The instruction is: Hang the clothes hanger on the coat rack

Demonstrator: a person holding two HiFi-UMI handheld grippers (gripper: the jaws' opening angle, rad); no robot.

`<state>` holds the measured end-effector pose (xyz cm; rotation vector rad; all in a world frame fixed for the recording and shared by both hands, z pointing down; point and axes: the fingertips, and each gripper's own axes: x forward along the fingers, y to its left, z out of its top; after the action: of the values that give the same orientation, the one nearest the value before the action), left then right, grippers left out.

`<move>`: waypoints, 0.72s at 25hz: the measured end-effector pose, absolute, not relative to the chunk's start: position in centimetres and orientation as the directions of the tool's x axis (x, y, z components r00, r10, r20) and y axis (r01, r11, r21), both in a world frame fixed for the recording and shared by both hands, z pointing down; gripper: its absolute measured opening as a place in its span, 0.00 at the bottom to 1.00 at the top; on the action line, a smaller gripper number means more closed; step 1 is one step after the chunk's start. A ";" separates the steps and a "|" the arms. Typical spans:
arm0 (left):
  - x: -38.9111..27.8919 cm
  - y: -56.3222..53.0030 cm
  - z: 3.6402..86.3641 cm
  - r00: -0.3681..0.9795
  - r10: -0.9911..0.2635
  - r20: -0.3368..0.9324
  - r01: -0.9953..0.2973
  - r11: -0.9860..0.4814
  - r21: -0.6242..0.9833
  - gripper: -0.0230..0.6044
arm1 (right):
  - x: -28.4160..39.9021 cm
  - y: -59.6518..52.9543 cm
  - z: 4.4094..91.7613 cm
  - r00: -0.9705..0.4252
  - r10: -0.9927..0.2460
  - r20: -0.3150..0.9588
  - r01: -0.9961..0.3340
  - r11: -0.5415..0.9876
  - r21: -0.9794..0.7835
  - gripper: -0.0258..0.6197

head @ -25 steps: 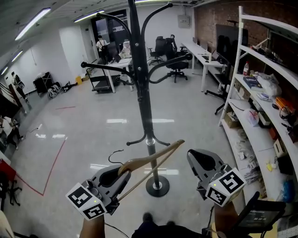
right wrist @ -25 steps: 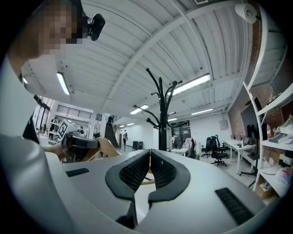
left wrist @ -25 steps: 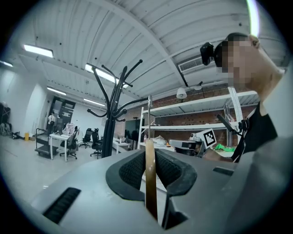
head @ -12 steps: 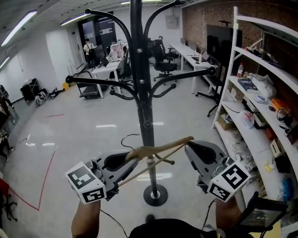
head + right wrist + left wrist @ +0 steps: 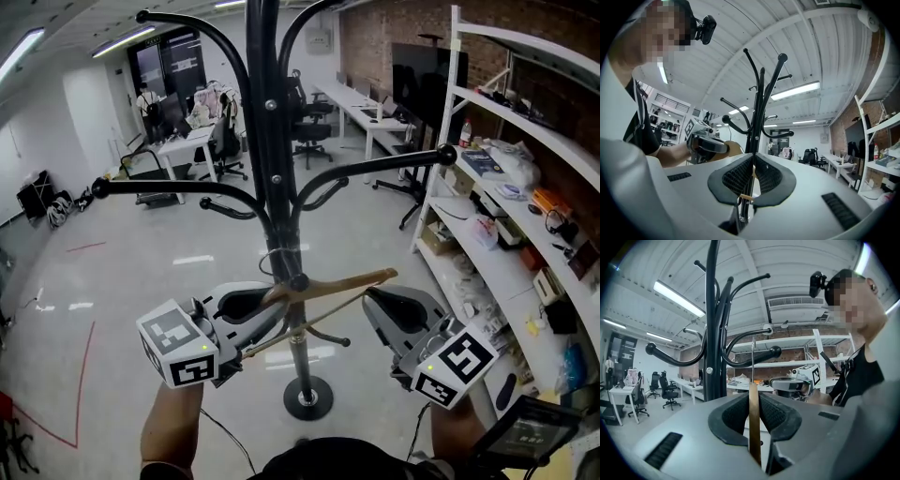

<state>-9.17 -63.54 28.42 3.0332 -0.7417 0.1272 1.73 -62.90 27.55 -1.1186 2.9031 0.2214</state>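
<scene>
Clothes hanger [image 5: 323, 286] is made of wood and sits low, right in front of the pole of the coat rack [image 5: 270, 169]; it lies sideways, left to right, with its right end a bit higher; the left gripper [image 5: 255, 305] pinches it on its left half; in the left gripper view the wood is squeezed between the two pads, and the thin metal hook [image 5: 753, 359] pokes up above them; the right gripper [image 5: 377, 302] has its jaws pressed together at the tips and grips nothing that I can see; it sits just beside the hanger's right end, and I cannot tell if they touch; the long rack arm [image 5: 384, 166] on the right and the other arm [image 5: 169, 187] on the left are both higher than the hook; so I think the hook must go up and over one arm, and the left gripper is the one to lift it.
</scene>
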 end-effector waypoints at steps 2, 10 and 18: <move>-8.8 -64.3 28.7 0.891 -0.445 0.093 -0.447 -0.895 -0.002 0.12 | 1.8 -63.5 27.8 -0.734 -0.676 -0.068 -0.679 0.724 0.120 0.05; -8.0 -66.0 30.3 0.909 -0.395 0.136 -0.399 -0.917 0.004 0.12 | 2.9 -64.7 28.5 -0.692 -0.717 -0.081 -0.721 0.686 0.092 0.05; -7.9 -66.8 31.8 0.920 -0.360 0.152 -0.368 -0.930 0.023 0.12 | 3.1 -65.4 29.4 -0.689 -0.721 -0.072 -0.724 0.685 0.077 0.05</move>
<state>-7.89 -66.80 31.80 3.0279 -0.5745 0.2247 3.08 -65.39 29.45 -1.2230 2.8507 0.1543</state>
